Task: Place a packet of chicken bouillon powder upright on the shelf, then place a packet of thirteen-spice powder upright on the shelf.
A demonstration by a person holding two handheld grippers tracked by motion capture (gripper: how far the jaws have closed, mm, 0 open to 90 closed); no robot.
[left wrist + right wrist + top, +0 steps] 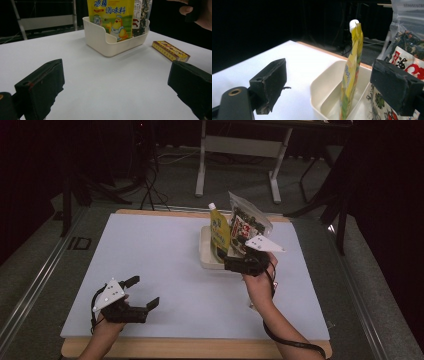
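right gripper (327, 87) at the near edge of the cream bin (322, 86), jaws spread wide, gripping nothing, yellow spouted pouch (350, 75) standing loose between them. left gripper (145, 292) low over the white table (165, 260), equally wide, empty. pouch upright in the bin beside the clear snack bag (248, 222); small yellow box (170, 50) flat on the table just right of the bin. likely risk: a jaw brushing the unsupported pouch on the way out, tipping it over.

Left gripper (142, 292) low, fingers spread wide, right gripper (239, 264) raised, fingers apart, nothing clamped.
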